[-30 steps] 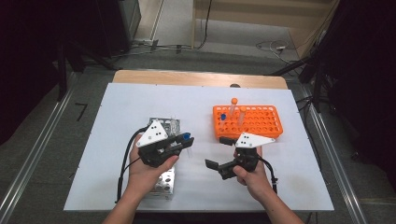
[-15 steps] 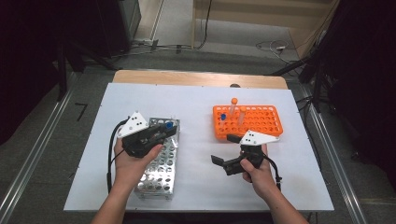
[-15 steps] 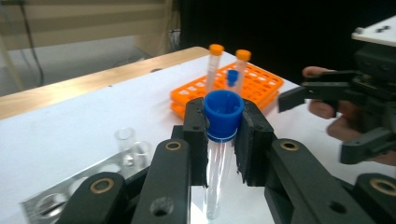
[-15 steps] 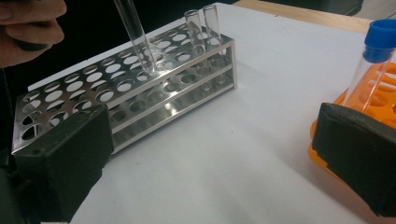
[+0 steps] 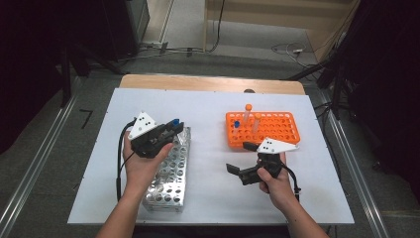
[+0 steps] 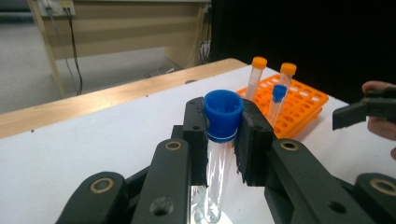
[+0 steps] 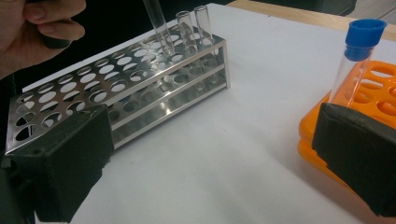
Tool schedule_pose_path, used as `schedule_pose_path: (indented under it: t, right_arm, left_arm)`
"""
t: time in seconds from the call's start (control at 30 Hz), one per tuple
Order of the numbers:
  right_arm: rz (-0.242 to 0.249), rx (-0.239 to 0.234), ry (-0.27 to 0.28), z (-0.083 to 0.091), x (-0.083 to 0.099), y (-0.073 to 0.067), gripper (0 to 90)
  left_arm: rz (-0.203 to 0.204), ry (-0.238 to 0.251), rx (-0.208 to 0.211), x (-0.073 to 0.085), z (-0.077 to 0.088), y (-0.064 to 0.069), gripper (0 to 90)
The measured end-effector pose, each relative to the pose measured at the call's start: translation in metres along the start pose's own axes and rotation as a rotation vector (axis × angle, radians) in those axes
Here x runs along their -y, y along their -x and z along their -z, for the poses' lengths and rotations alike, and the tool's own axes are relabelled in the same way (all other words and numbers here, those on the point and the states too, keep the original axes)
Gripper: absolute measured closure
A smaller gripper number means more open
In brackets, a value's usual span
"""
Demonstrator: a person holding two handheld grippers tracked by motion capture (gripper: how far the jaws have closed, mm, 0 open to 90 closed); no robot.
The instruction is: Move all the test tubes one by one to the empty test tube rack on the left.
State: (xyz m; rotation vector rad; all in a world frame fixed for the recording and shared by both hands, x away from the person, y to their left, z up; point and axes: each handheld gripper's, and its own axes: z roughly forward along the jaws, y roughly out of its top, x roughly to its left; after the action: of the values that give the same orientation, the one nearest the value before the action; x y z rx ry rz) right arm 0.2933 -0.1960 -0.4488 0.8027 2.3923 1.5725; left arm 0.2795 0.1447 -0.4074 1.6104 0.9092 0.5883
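My left gripper [image 5: 172,128] is shut on a clear tube with a blue cap [image 6: 223,112], gripped just under the cap. It is held tilted over the far end of the steel rack [image 5: 168,173]. In the right gripper view the held tube's lower end [image 7: 161,32] reaches down to the rack's top plate [image 7: 116,93], beside two uncapped tubes [image 7: 195,28] standing there. My right gripper [image 5: 241,158] is open with nothing between its jaws, low over the table just in front of the orange rack [image 5: 270,130].
The orange rack [image 6: 299,100] holds two orange-capped tubes [image 6: 258,63] and one blue-capped tube [image 7: 357,51] at its left end. White table surface lies between the two racks. The table's wooden far edge [image 5: 208,83] runs behind them.
My left hand has carried the blue-capped tube leftward and slightly away, from the rack's middle toward its far left end. The right gripper has stayed in place.
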Motion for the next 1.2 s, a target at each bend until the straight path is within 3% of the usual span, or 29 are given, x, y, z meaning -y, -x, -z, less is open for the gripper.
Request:
schedule_pose_path:
  t: [0.2, 0.4, 0.5, 0.7, 0.87, 1.1, 1.2]
  right_arm:
    - [0.000, 0.003, 0.000, 0.000, 0.001, 0.001, 0.0]
    - [0.000, 0.011, 0.001, 0.001, 0.000, 0.003, 0.0]
    - [-0.003, 0.013, -0.001, 0.001, 0.001, 0.004, 0.0]
    - [-0.005, 0.020, -0.002, 0.002, 0.002, 0.006, 0.0]
    - [-0.003, 0.030, 0.000, 0.002, 0.002, 0.007, 0.0]
    - [-0.016, 0.028, 0.008, 0.003, -0.001, 0.009, 0.0]
    - [-0.020, 0.032, 0.016, 0.003, -0.003, 0.010, 0.0]
  left_arm:
    - [-0.026, -0.031, -0.017, 0.005, -0.007, 0.000, 76.7]
    - [-0.041, -0.096, -0.018, 0.013, -0.014, 0.002, 76.7]
    - [-0.034, -0.134, -0.009, 0.017, -0.018, 0.001, 76.6]
    - [0.028, -0.173, -0.001, 0.020, -0.017, -0.005, 76.2]
    - [0.028, -0.232, 0.014, 0.025, -0.023, -0.002, 73.9]
    - [0.045, -0.227, 0.046, 0.024, -0.020, -0.001, 66.1]
    - [0.053, -0.201, 0.071, 0.022, -0.016, 0.000, 57.3]
